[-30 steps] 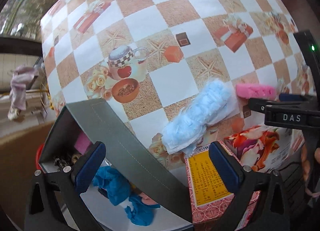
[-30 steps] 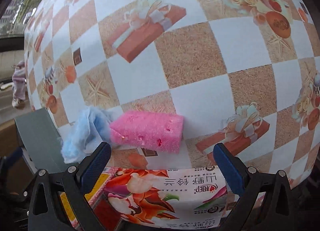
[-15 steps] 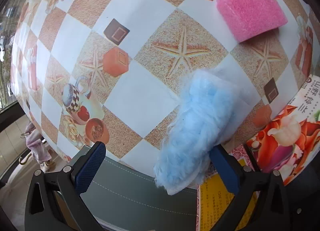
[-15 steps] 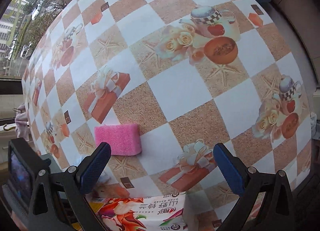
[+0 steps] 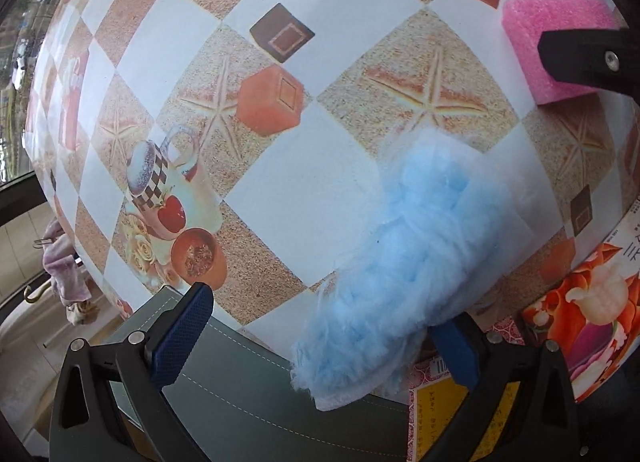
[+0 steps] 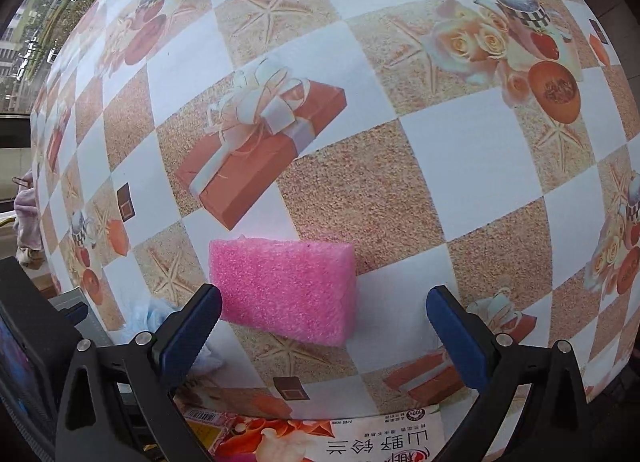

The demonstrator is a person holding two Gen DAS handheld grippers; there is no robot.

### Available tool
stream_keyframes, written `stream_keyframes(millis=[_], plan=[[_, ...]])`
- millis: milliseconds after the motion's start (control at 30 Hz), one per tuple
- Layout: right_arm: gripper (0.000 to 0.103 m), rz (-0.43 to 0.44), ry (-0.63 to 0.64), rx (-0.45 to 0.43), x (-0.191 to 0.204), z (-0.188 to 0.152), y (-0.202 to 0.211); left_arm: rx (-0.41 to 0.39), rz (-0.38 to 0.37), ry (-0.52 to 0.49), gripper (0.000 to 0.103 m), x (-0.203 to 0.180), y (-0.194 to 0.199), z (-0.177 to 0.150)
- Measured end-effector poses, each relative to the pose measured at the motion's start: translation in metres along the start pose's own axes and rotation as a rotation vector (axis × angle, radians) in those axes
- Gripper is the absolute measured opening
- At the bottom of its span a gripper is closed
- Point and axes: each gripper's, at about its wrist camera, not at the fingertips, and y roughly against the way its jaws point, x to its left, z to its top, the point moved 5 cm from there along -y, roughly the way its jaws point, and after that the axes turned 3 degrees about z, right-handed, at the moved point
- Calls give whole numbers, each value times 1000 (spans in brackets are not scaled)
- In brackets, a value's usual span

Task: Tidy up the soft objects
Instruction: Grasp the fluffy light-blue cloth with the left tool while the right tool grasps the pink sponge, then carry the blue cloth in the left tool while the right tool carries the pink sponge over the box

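The left hand-held gripper hangs over the checked surface with its fingers spread apart, the light blue fluffy bundle lying between them, pressed close to the finger at 4 o'clock. A grey box flap sits at 6 o'clock. The right hand-held gripper is likewise spread wide, empty, with the pink foam block resting flat on the surface just beside its 8 o'clock finger. A floral printed carton lies at 6 o'clock.
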Motion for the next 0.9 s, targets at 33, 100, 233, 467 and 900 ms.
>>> stream_keyframes(millis=[33,100,233,467,900], plan=[[103,-1,14,-10,5,0,-1,-1,-7,6,103,1,-1,0],[102,-26,61,-17,17,1,-4,-4,-28,26,103,6,-2,0],[83,-14,124,-37,30,0,-3,-10,-28,15,103,9,-7,1],[46,156,82,-17,29,-4,9,0,-162,33,69,-19,14,11],[90,105,21,-69,-12,3,35,-8,-231,110,33,-18,21,10]])
